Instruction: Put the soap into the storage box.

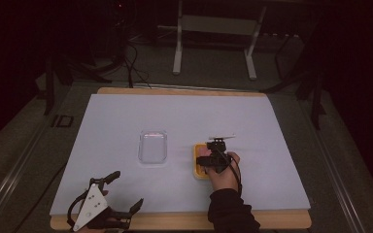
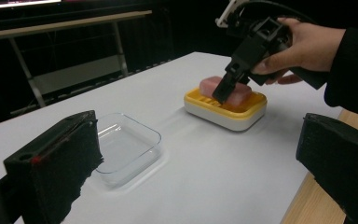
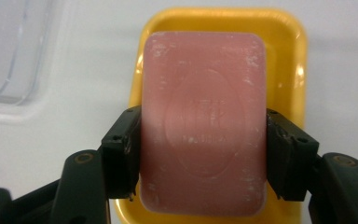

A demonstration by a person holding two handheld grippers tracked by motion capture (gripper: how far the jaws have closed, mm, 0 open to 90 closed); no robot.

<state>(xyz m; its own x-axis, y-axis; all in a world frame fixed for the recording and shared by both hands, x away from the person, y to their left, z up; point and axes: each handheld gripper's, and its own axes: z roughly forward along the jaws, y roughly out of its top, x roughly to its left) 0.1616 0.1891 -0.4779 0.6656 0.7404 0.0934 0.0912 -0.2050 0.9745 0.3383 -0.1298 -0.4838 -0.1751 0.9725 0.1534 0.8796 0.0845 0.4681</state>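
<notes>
Right gripper view: soap in yellow dish.

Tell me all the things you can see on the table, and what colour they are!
Soap bar: one, pink, lying in the soap dish, between the right gripper's jaws.
Soap dish: one, yellow top on a white base, right of the middle.
Clear tray: one, see-through, empty, middle of the table.
Table cover: one, white, over a wooden table.
Right gripper: one, black, jaws against the soap's two sides.
Left gripper: one, black with a grey plate, open, near corner.
</notes>
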